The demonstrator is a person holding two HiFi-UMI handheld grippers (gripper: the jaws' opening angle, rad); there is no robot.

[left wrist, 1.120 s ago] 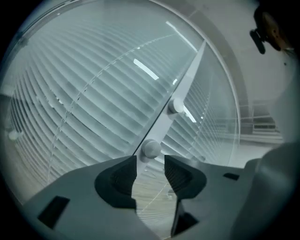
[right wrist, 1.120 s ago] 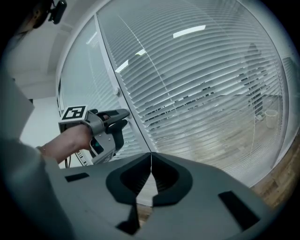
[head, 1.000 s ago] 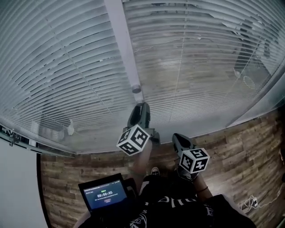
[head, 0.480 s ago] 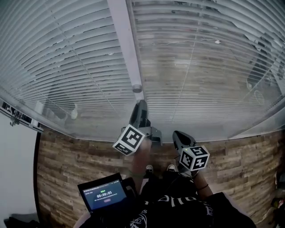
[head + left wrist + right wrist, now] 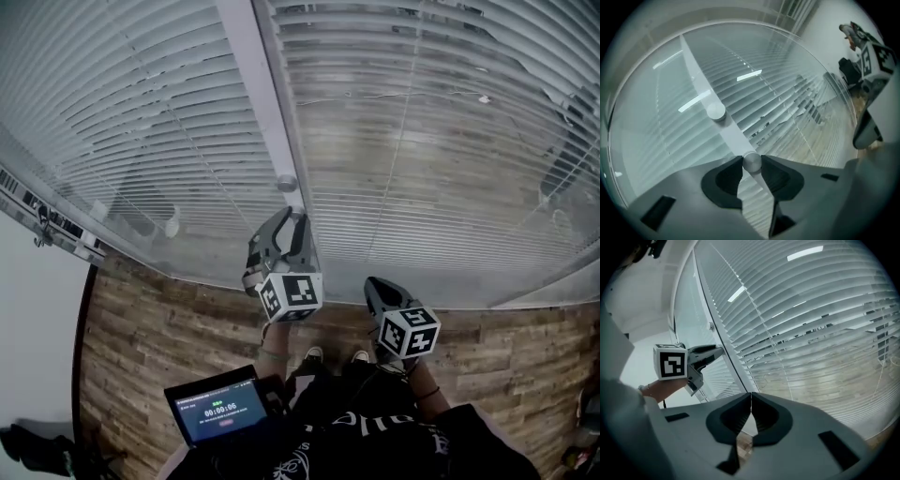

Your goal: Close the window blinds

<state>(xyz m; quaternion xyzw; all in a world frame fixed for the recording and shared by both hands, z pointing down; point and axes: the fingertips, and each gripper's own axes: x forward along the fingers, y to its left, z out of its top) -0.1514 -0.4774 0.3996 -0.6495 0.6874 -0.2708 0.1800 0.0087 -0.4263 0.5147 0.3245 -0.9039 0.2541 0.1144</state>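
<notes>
The left claw (image 5: pixel 751 168), its jaws just closing in, pinches the small round grey knob (image 5: pixel 751 161) on the white frame post (image 5: pixel 253 84) between 2 panels of white slatted window blinds (image 5: pixel 422 141), while the right claw (image 5: pixel 750 397) hangs fully closed and empty.

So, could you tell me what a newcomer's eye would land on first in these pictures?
Most likely the pale slatted blinds filling most of every view, split by a white upright post. Next, the left claw, whose jaws have just been closing, pinches a small round knob at that post, mid-picture in the head view. The right claw hangs shut and empty beside it.
</notes>
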